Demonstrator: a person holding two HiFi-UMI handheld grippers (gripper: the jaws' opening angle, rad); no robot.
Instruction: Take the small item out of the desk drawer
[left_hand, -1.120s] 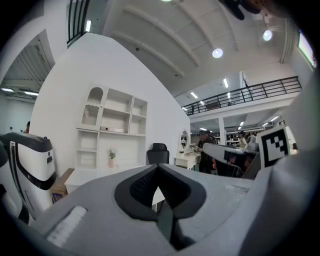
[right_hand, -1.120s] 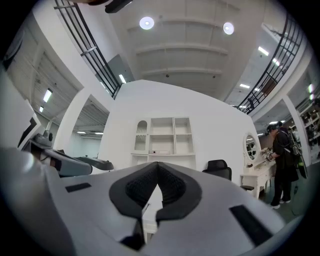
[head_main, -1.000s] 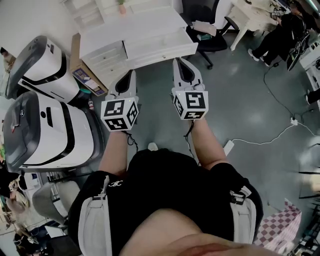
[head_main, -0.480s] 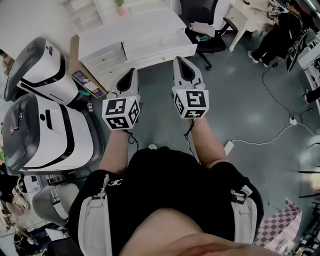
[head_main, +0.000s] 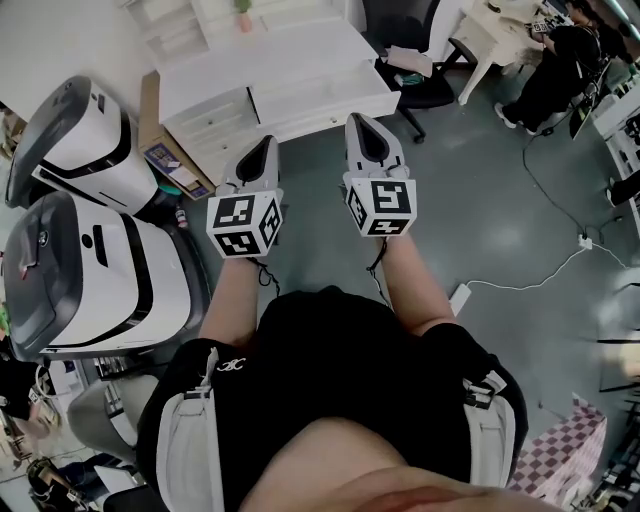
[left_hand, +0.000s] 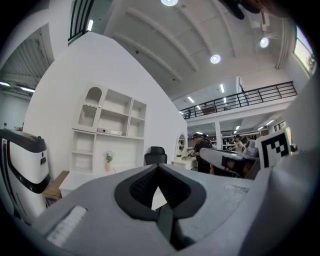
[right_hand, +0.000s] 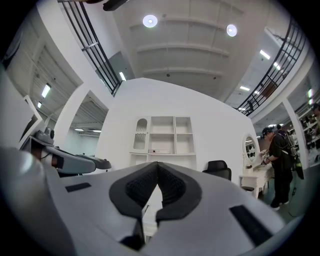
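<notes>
A white desk with closed-looking drawers stands across the grey floor ahead of me. No small item shows in any view. My left gripper and right gripper are held side by side in the air, short of the desk and pointing at it. In the left gripper view the left gripper is shut with nothing between its pads. In the right gripper view the right gripper is shut and empty too. A white shelf unit rises behind the desk.
Two large white and grey machines stand at the left, with a cardboard box beside the desk. A black office chair is right of the desk. A cable runs over the floor. A person sits at another white table, far right.
Both grippers keep the same shut pose. The left one has drifted slightly to the right; the view has shifted a little.
</notes>
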